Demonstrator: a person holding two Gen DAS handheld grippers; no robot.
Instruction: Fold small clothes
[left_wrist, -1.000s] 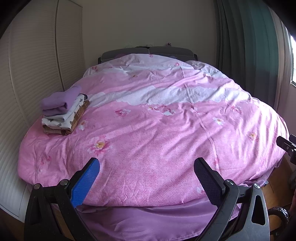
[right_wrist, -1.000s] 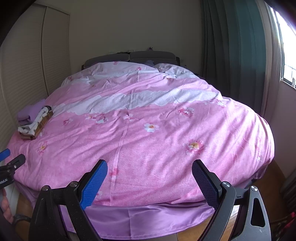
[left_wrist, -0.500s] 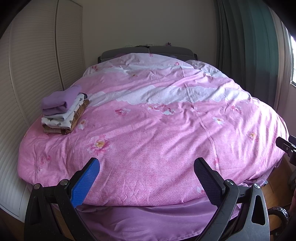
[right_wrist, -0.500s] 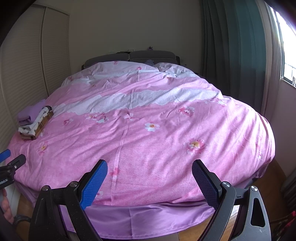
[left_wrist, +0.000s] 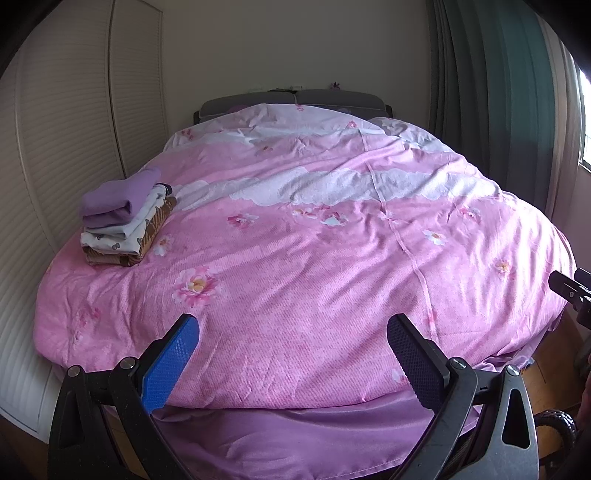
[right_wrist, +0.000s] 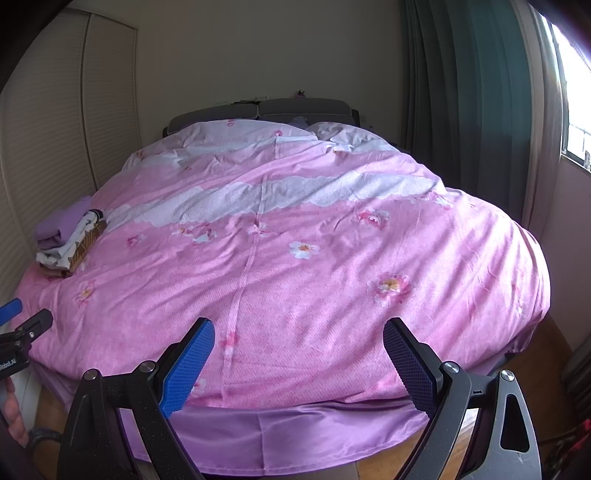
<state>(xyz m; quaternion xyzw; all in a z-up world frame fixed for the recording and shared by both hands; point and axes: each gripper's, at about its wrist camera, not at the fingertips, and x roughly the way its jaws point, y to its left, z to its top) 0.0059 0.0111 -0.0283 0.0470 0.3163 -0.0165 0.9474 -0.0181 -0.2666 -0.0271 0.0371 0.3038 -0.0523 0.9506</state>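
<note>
The left gripper (left_wrist: 291, 347) hangs over the foot edge of the bed, jaws spread wide and holding nothing. The right gripper (right_wrist: 297, 349) is beside it at the same edge, also spread and empty. Each shows at the margin of the other's view.

Below both lies a pink floral duvet (left_wrist: 314, 258) with a white band across the middle, and a purple sheet (left_wrist: 295, 432) hangs out under it at the foot.

A stack of folded clothes (left_wrist: 123, 221) sits near the bed's left edge, well apart from both grippers: purple on top, a white printed piece under it, brown at the bottom.

A grey headboard (right_wrist: 258, 109) closes the far end. Louvred doors (left_wrist: 66, 140) run along the left, green curtains (right_wrist: 461, 92) along the right.
</note>
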